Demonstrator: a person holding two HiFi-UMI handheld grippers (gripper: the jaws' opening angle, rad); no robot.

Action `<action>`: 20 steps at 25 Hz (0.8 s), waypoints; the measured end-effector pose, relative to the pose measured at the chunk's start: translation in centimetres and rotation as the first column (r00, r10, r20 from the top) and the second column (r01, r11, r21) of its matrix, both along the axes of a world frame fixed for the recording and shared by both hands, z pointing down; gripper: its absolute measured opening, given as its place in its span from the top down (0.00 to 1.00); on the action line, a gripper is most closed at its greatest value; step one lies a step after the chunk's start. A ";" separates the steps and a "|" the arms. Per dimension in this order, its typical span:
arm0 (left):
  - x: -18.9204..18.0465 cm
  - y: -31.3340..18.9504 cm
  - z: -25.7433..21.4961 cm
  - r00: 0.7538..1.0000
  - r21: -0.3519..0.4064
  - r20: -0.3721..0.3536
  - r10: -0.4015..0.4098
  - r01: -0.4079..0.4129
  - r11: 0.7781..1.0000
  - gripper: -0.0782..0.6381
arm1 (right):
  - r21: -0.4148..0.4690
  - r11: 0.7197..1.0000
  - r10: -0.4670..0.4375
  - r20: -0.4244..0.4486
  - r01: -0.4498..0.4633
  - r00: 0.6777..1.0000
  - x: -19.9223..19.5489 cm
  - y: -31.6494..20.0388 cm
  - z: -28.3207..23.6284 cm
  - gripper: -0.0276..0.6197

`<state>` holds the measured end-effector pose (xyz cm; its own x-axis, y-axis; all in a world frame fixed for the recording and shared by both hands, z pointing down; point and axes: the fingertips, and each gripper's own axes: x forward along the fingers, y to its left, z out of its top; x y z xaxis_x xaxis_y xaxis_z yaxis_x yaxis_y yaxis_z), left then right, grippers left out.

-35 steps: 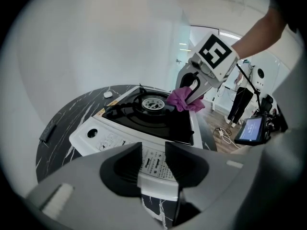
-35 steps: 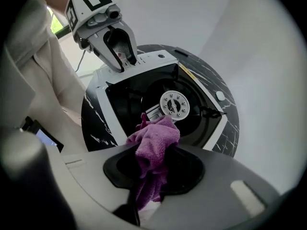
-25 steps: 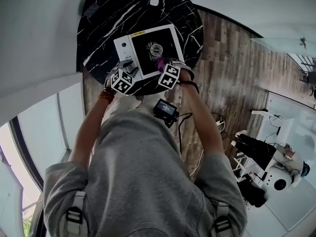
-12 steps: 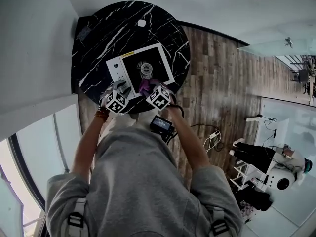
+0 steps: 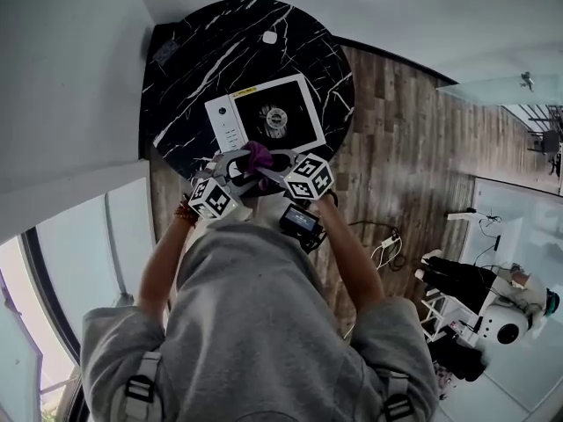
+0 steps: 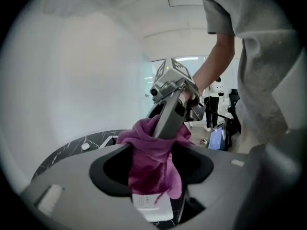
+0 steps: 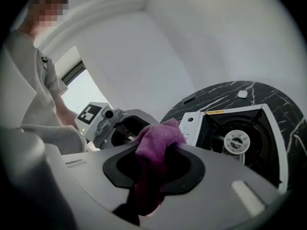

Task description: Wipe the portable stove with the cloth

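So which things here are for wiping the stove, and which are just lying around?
For the job:
- purple cloth
- portable stove

Just lying about:
- small white thing on the black table
- dark flat thing at the table's far edge
- gadget with a screen
- cables on the floor

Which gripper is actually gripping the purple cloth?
The right gripper; its jaws clamp the cloth. The left gripper's jaws have just been opening and stand wide around it.
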<state>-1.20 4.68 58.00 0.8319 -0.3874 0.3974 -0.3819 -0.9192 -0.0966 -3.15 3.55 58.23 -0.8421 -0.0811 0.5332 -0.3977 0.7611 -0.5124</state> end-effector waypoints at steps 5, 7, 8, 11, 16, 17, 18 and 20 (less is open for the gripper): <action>-1.2 1.8 0.3 0.998 -0.057 -0.003 0.055 -0.055 0.997 0.53 | 0.009 0.989 -0.148 -0.014 0.148 0.989 -1.6 2.0 0.1 0.77; -1.4 2.7 -0.1 0.994 -0.082 -0.040 0.103 -0.106 0.991 0.50 | -0.043 0.983 -0.176 0.064 0.179 0.982 -1.6 2.5 -0.5 0.77; -1.4 3.2 -0.5 0.990 -0.086 -0.054 0.128 -0.132 0.987 0.44 | -0.083 0.979 -0.173 0.124 0.184 0.977 -1.6 2.6 -1.0 0.77; -0.9 3.2 -2.2 0.990 -0.040 -0.052 0.128 -0.130 0.991 0.40 | -0.207 0.963 -0.109 0.298 0.175 0.948 -1.6 2.6 -2.9 0.77; 0.7 1.5 -2.7 0.998 0.072 0.040 0.049 -0.052 0.996 0.45 | -0.187 0.969 -0.096 0.311 0.161 0.945 -2.1 3.0 -3.1 0.77; 0.9 1.2 -2.4 0.998 0.070 0.047 0.051 -0.055 0.996 0.47 | -0.164 0.974 -0.102 0.289 0.155 0.952 -1.7 2.7 -2.8 0.76; 1.0 1.1 -2.2 0.997 0.064 0.049 0.055 -0.058 0.996 0.49 | -0.149 0.978 -0.098 0.277 0.144 0.956 -1.3 2.4 -2.6 0.75; 0.7 1.2 -1.8 0.997 0.038 0.050 0.058 -0.060 0.998 0.52 | -0.135 0.986 -0.057 0.276 0.098 0.959 -0.5 2.0 -2.6 0.72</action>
